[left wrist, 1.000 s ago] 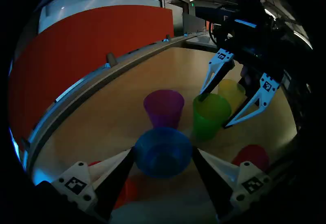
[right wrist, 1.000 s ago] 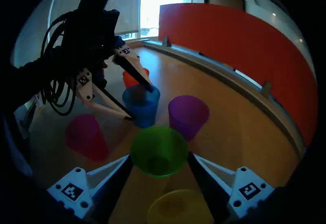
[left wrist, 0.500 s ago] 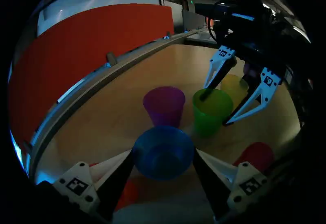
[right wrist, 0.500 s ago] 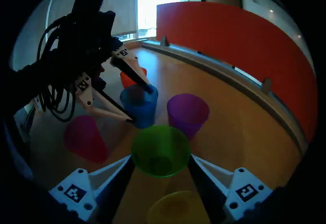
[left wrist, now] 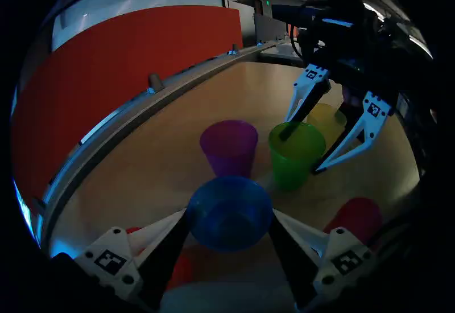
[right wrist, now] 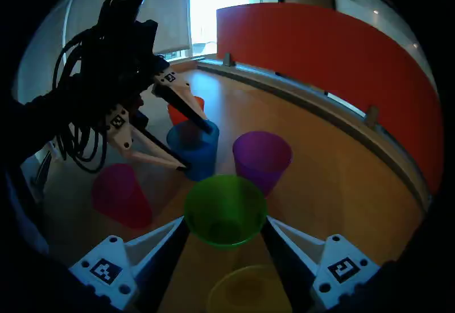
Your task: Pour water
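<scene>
A blue cup (left wrist: 229, 213) stands upright between the fingers of my left gripper (left wrist: 227, 217), which is shut on its sides. My right gripper (right wrist: 224, 222) is shut on a green cup (right wrist: 224, 210), also upright. In the left gripper view the right gripper (left wrist: 299, 153) straddles the green cup (left wrist: 296, 155) beyond the blue one. In the right gripper view the left gripper (right wrist: 196, 147) clasps the blue cup (right wrist: 193, 149). A purple cup (left wrist: 228, 147) (right wrist: 261, 156) stands beside both. I cannot tell whether any cup holds water.
On the wooden table (right wrist: 318, 188) also stand a yellow cup (left wrist: 326, 119) (right wrist: 250, 293), a pink cup (right wrist: 119, 196) (left wrist: 357, 219) and an orange cup (right wrist: 183, 111). A red partition (left wrist: 114, 68) with a grey rail runs along the table's far edge.
Both grippers stay shut on their cups. In the left gripper view the right gripper and green cup have shifted slightly up; in the right gripper view the left gripper and blue cup have drifted slightly left.
</scene>
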### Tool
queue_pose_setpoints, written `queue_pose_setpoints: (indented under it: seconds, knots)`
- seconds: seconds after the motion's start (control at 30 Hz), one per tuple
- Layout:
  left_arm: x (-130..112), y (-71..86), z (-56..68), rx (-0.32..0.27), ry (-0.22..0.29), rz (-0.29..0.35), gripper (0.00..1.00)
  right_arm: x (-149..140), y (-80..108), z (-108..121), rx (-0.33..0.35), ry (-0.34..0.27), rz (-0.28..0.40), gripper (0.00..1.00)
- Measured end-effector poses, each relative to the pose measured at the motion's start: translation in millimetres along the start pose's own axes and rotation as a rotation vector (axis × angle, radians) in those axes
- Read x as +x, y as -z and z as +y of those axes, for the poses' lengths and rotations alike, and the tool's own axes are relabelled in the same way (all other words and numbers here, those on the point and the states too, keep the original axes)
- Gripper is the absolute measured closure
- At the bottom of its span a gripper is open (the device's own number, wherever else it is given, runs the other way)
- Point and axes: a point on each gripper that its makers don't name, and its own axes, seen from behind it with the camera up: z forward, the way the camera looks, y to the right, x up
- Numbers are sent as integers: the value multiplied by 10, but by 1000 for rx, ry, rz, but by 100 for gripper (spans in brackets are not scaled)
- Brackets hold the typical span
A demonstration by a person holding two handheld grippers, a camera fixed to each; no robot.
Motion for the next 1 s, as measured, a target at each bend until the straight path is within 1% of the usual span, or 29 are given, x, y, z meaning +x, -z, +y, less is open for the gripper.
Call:
queue_pose_setpoints:
  seconds: [0.23,0.43,0.7,1.0]
  knots:
    - [28,46,6,6,-8,8,11,86,54,-9,4,-10,25,10]
    - [120,148,10,13,1,32,11,175,139,-25,0,-3,45,10]
    - [277,371,18,26,15,65,11,381,329,-92,-9,20,83,10]
    - [484,664,67,49,32,113,11,609,624,-181,-29,43,135,10]
